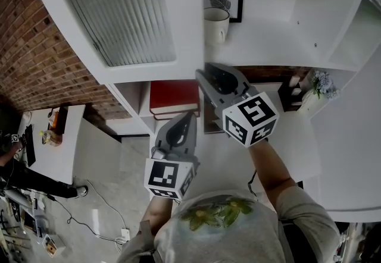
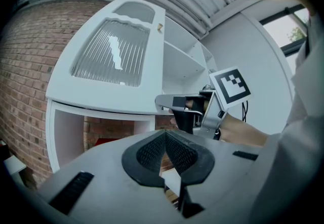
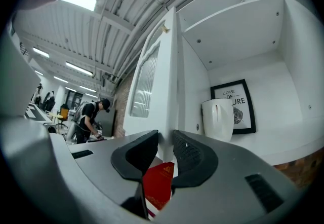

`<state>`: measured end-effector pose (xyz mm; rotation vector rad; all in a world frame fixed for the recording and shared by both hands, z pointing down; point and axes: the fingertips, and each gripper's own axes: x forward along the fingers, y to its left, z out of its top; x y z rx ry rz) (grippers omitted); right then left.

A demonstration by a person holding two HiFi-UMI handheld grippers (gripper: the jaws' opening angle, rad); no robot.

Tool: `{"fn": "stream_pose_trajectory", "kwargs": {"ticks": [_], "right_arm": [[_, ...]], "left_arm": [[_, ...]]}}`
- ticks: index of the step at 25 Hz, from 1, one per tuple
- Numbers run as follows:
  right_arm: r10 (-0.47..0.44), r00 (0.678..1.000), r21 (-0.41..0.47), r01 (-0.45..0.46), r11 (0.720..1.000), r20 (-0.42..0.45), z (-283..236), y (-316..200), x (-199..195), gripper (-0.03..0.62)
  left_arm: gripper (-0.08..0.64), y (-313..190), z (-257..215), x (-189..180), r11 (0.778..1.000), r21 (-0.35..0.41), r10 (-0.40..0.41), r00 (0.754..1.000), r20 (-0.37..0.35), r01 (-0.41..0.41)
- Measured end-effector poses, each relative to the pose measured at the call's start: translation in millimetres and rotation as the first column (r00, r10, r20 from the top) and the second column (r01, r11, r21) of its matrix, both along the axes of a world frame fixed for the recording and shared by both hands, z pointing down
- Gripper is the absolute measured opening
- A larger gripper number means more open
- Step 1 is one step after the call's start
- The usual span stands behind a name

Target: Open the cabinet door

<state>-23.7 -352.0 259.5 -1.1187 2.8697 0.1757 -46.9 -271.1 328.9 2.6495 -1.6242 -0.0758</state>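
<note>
Right gripper (image 3: 164, 139) is clamped on the cabinet door (image 3: 152, 86), its free edge at twelve o'clock. Left gripper (image 2: 165, 137) is kept shut, empty. A stiff, light panel is judged; that edge is best gripped.

Cabinet door (image 1: 178, 24): a white framed panel with a ribbed, translucent pane (image 1: 122, 18) under a scalloped top rail, hanging upright on the upper left section of the white cabinet (image 1: 280, 41), above an open lower compartment. Its right-hand vertical edge, bearing a small tan fitting (image 3: 163, 29) near the top, lies just beside the open shelf compartment. In the right gripper view this edge shows almost end-on, and how far the door stands off its frame cannot be told.
</note>
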Motion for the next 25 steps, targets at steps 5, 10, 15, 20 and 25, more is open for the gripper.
{"fn": "stream_pose_trajectory", "kwargs": {"ticks": [5, 10, 15, 20, 25], "right_arm": [[0.003, 1.000, 0.002, -0.003, 1.000, -0.002, 0, 5, 1, 0.103], [0.003, 1.000, 0.003, -0.003, 1.000, -0.001, 0, 12, 1, 0.100], [0.000, 1.000, 0.001, 0.000, 1.000, -0.004, -1, 16, 0, 0.097], [-0.001, 1.000, 0.001, 0.001, 1.000, -0.004, 0, 22, 0, 0.095], [-0.006, 1.000, 0.001, 0.006, 1.000, -0.012, 0, 26, 0, 0.094]], "left_arm": [[0.009, 4, -1, 1, 1.000, 0.004, -0.001, 1.000, 0.001, 0.001], [0.009, 7, 0, -1, 1.000, -0.005, -0.004, 1.000, 0.001, 0.004], [0.009, 11, 3, -1, 1.000, -0.018, -0.002, 1.000, 0.001, 0.002], [0.009, 15, 4, 0, 1.000, -0.026, -0.005, 1.000, -0.002, 0.005], [0.009, 21, 5, 1, 1.000, -0.026, -0.009, 1.000, -0.003, 0.009]]}}
